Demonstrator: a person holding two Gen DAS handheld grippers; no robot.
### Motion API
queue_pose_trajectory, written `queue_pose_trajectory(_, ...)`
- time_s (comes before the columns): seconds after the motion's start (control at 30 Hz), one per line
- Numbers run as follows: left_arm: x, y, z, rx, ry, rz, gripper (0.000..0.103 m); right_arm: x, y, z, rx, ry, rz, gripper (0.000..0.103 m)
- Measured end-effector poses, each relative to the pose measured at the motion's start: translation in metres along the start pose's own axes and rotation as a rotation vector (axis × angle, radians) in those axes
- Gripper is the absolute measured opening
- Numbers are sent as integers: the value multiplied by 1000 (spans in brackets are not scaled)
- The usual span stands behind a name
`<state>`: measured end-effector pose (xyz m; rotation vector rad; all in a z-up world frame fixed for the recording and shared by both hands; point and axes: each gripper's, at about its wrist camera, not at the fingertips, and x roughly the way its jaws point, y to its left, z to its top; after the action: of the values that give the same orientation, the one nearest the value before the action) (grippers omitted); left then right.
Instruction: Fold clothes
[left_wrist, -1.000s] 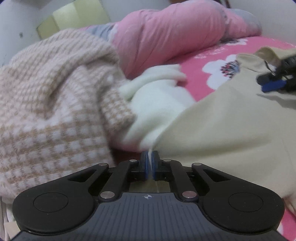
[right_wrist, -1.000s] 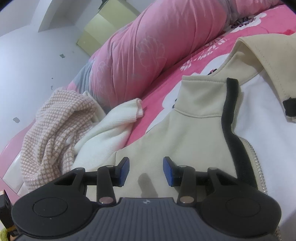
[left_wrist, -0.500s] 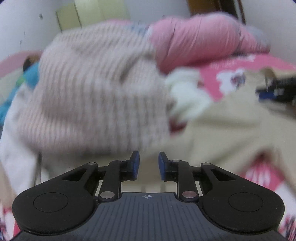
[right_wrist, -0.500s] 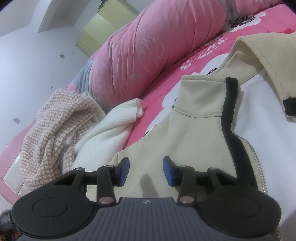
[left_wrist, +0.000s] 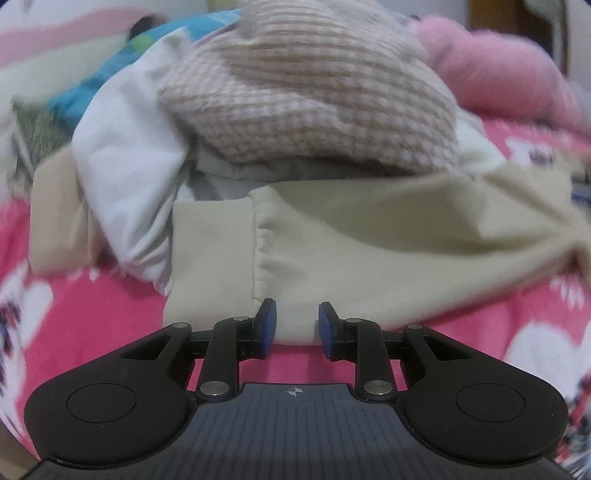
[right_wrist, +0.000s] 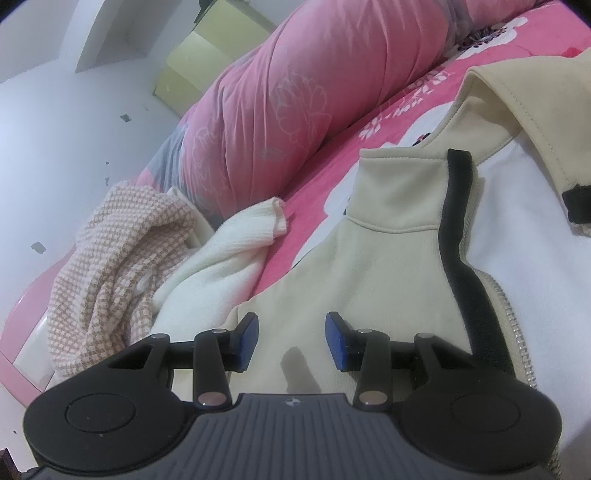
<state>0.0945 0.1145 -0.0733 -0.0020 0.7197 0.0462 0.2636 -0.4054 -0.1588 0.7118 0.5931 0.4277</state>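
Observation:
A cream jacket with black zip trim and white lining lies spread on the pink floral bed. My right gripper hovers open over its shoulder, with nothing between the pads. In the left wrist view the jacket's sleeve stretches across the sheet and ends in a gathered cuff. My left gripper sits at the sleeve's near edge beside the cuff. Its jaws are opening; the sleeve's hem lies just beyond and between the pads, which do not press on it.
A pink-and-cream checked knit is heaped behind the sleeve, beside a white garment and a blue one. A white sweater lies by the knit. A rolled pink quilt lines the far side. The bedsheet shows in front.
My left gripper, shut on cloth a second ago, has let go, opened and swung left along the sleeve to the cuff. The right gripper has not moved.

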Motion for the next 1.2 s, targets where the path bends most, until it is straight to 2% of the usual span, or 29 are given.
queue_pose_trajectory(0.1, 2, 27, 1, -227, 8, -78, 25, 0, -2, 0, 6, -2, 10, 42)
queue_pose_trajectory(0.17, -2, 32, 0, -281, -3, -96, 25, -1, -3, 0, 11, -2, 15, 42)
queue_pose_trajectory(0.2, -7, 30, -1, -274, -19, -87, 26, -1, -3, 0, 12, -2, 17, 42)
queue_pose_trajectory(0.23, -12, 27, -1, -255, -40, -64, 35, 0, -4, 0, 13, -1, 17, 42)
queue_pose_trajectory(0.3, -24, 20, -2, -210, -93, -24, 41, 0, -4, 0, 16, -1, 19, 42)
queue_pose_trajectory(0.4, -39, 11, -2, -187, -128, -43, 42, -1, -2, 1, 14, 1, 6, 42)
queue_pose_trajectory(0.53, -38, -13, 8, -131, -128, -61, 42, 0, 2, 9, 14, 25, -50, 42)
queue_pose_trajectory(0.63, -30, -36, 19, -99, -123, -103, 42, -4, 7, 26, -65, 9, -181, 42)
queue_pose_trajectory(0.7, -22, -56, 26, -60, -120, -119, 42, -18, 2, 46, -43, -28, -298, 43)
queue_pose_trajectory(0.8, -18, -91, 33, 33, -130, -135, 42, -59, -12, 82, 164, -29, -305, 44)
queue_pose_trajectory(0.9, -18, -121, 36, 99, -152, -212, 47, -137, 26, 109, 70, -137, -370, 45)
queue_pose_trajectory(0.97, -20, -138, 33, 128, -155, -261, 50, -206, 62, 112, 2, -222, -365, 49)
queue_pose_trajectory(1.07, -25, -163, 25, 180, -148, -339, 51, -295, 106, 86, -70, -310, -354, 55)
queue_pose_trajectory(1.2, -28, -198, 14, 249, -128, -428, 51, -367, 142, 10, -176, -316, -477, 58)
